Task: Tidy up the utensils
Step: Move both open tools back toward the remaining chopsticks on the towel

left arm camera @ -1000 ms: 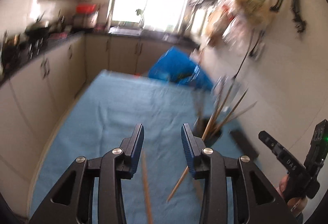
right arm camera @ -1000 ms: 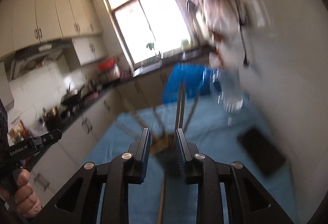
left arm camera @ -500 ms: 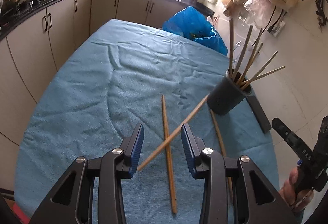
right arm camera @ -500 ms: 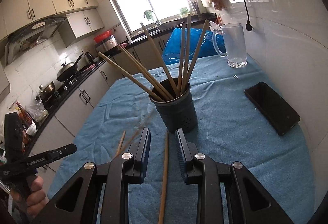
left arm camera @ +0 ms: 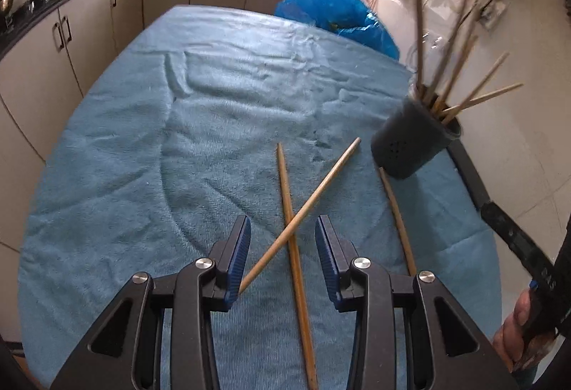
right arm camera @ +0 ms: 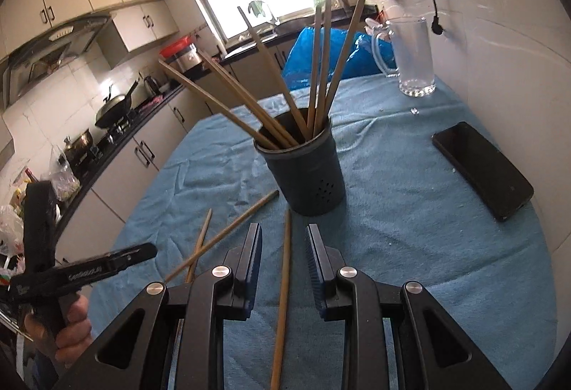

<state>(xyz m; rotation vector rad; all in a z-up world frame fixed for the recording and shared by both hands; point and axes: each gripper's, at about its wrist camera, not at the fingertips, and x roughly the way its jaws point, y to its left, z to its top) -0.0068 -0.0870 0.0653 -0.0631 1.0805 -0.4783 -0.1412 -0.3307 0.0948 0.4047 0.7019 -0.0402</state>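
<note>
Three loose wooden chopsticks lie on the blue towel-covered tabletop (left arm camera: 150, 147), all near the dark perforated utensil holder (right arm camera: 308, 172) that stands upright toward the wall side. Two of them cross each other: the straight chopstick (left arm camera: 296, 261) runs under the diagonal chopstick (left arm camera: 307, 204), and the left claw (left arm camera: 282, 254) hovers just above that crossing, jaws apart, nothing clamped. The third chopstick (right arm camera: 283, 286) lies alone, its far tip almost at the holder's base; the right claw (right arm camera: 284, 261) straddles it from above, jaws likewise apart and not pressing.

Step in hand, as I judge it: pick-up of loose sticks for return to the holder. To do it well, take the lone stick with the right claw near mid-length, so it hangs balanced. At the crossing, lift the upper stick first (gripping both risks a skewed hold).

Counts: loose sticks, three; sticks already in the holder, about seven (overlap makes this uncertain); one clear glass mug (right arm camera: 410, 58); one black phone (right arm camera: 481, 170).
</note>
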